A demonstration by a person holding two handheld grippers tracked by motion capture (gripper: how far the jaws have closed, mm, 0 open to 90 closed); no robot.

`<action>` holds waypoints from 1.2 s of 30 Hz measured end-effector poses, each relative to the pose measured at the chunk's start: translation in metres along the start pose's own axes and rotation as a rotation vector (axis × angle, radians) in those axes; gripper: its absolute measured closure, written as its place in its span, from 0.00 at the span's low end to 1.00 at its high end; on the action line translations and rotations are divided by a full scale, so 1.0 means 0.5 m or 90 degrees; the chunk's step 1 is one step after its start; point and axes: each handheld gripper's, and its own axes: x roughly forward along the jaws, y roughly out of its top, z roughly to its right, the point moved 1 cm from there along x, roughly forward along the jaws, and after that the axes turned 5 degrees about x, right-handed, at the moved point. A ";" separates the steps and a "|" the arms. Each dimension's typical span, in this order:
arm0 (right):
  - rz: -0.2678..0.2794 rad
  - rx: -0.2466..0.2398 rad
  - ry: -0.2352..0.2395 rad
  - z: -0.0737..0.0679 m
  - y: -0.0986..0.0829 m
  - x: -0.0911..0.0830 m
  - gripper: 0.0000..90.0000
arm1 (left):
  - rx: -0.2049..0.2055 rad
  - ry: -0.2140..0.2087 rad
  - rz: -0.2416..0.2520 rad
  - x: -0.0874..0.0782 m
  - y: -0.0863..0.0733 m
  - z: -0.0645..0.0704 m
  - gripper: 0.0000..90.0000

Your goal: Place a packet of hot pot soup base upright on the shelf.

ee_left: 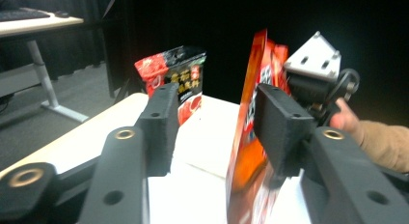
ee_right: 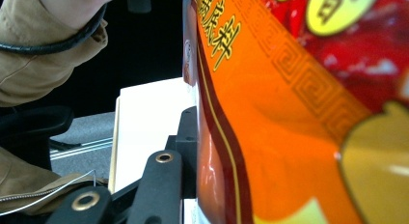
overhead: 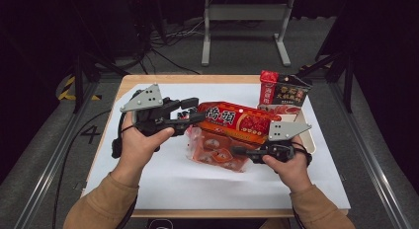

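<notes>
A long red-and-orange snack bag is held up over the white sheet, its clear lower part hanging down. My right gripper comes from the right and is shut on the bag's lower edge. In the right gripper view one black finger presses against the bag, which hides the other. My left gripper reaches the bag's left end and stands open. Its jaws straddle the bag's edge, which lies against the right-hand jaw. The right gripper's grey plate shows behind the bag.
A black-and-red pouch stands upright at the back right of the table. Below it lies a white tray. A white sheet covers the wooden table, bare at the front left.
</notes>
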 end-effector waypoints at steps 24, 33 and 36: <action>0.000 0.044 -0.097 0.044 0.081 -0.068 0.78 | -0.024 0.087 -0.066 -0.027 -0.120 -0.048 0.32; 0.006 0.053 -0.119 0.065 0.105 -0.082 0.78 | -0.036 0.127 -0.100 -0.027 -0.168 -0.065 0.26; 0.008 0.053 -0.130 0.073 0.115 -0.089 0.78 | -0.022 0.139 -0.115 -0.029 -0.184 -0.070 0.25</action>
